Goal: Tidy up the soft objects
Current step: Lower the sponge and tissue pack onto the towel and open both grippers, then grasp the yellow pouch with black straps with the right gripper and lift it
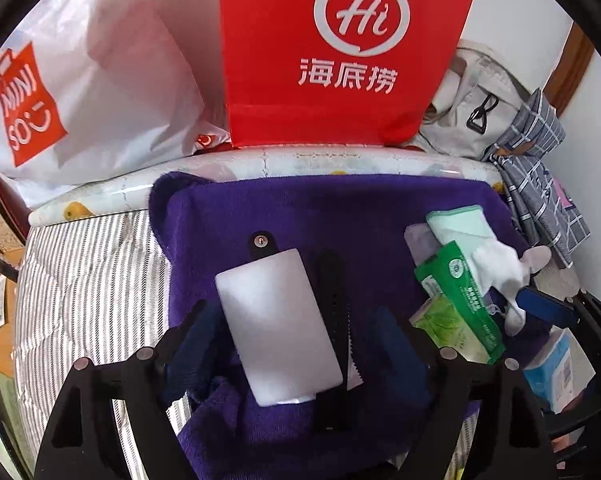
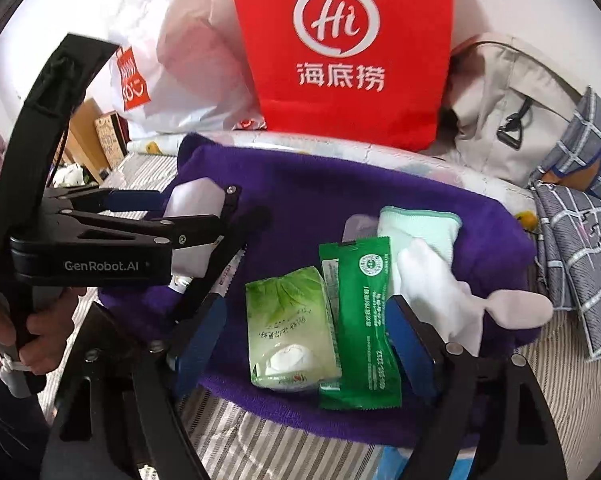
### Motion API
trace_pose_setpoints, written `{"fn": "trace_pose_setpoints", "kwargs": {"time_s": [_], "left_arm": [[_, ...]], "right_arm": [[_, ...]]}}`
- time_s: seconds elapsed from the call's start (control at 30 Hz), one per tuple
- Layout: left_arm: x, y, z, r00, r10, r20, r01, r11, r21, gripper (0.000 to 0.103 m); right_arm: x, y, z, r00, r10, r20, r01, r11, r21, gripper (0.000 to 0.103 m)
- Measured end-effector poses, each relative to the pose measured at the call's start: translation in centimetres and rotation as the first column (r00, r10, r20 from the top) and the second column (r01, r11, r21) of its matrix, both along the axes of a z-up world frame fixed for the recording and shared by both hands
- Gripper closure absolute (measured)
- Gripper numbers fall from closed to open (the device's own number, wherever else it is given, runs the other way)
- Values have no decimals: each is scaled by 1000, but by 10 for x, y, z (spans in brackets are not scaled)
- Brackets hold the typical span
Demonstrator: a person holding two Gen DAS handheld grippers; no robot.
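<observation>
A purple towel [image 1: 340,208] [image 2: 308,184] lies spread on striped bedding [image 1: 84,280]. My left gripper [image 1: 296,340] [image 2: 188,214] stands open over it. A white rectangular block [image 1: 276,328] and a black toothed strip [image 1: 332,292] lie between its blue pads, which do not press them. My right gripper [image 2: 306,338] is open too. A pale green tissue pack [image 2: 286,332] [image 1: 448,320] and a dark green sachet [image 2: 360,320] [image 1: 460,292] lie flat between its fingers. Beyond them rest a mint folded cloth [image 2: 418,224] [image 1: 456,220] and a white sock [image 2: 436,292] [image 1: 496,264].
A red paper bag [image 1: 340,52] [image 2: 340,40] and a white shopping bag [image 1: 80,80] stand behind the towel. A beige backpack [image 2: 500,120] and grey checked cloth [image 2: 580,220] lie at the right. A person's hand [image 2: 40,320] grips the left handle. A blue tissue pack [image 1: 560,368] sits low right.
</observation>
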State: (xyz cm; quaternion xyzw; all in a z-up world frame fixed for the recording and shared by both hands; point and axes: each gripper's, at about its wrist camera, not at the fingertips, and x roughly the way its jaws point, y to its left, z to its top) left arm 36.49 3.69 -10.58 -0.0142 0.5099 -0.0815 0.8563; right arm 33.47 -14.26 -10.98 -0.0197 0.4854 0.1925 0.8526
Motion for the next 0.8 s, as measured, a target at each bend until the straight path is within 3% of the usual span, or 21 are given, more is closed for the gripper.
{"fn": "trace_pose_setpoints", "kwargs": {"time_s": [0.27,0.4,0.6,0.8], "left_arm": [[-40,10,29,999,15,33,-13,998,-62,21],[-68,13,39,999,24,43,-21,997,-80,21],[-117,19,46,997,36,66,-30,995,-91,21],[-157,31,40,996,50,69,-42,992,-119,21]], "right_arm": [[-47,-35,34,994,-100,41,99,995,20,22],[-85,-55,43,989,-150,16,149,988,45,22],[-141,-61,35,993,-101,-68,109,987,118,22],[-182,-45,17,987,-100,-125,112,990,91,22]]}}
